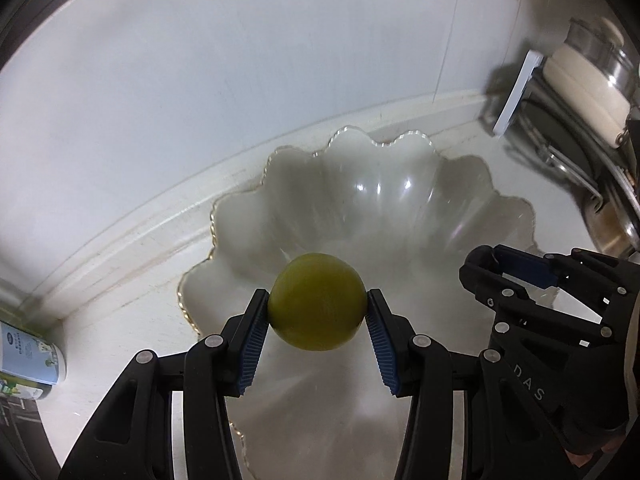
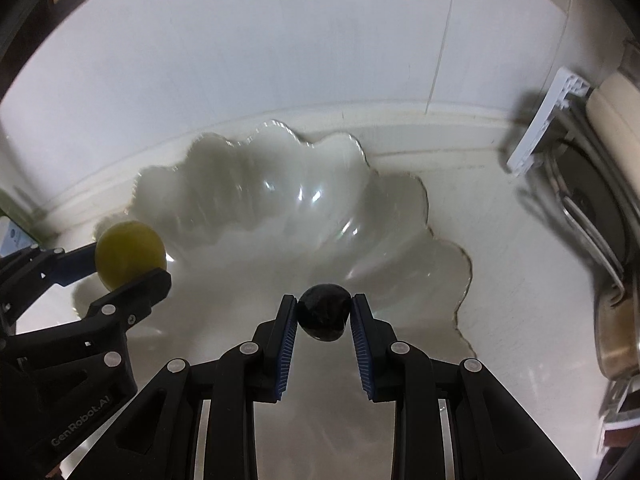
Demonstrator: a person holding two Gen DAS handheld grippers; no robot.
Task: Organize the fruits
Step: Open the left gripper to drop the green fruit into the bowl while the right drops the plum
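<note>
My left gripper (image 1: 317,307) pinches a round, smooth yellow-green fruit (image 1: 317,307) above the near-left rim of the white scalloped gold-edged bowl (image 1: 400,196). My right gripper (image 2: 324,314) clamps a small dark glossy fruit (image 2: 324,316) over the bowl's near side. The bowl's far edge sits close to the white tiled wall (image 1: 240,60). Bare white counter (image 2: 520,280) lies right of the bowl, before the metal cookware (image 1: 600,92).
</note>
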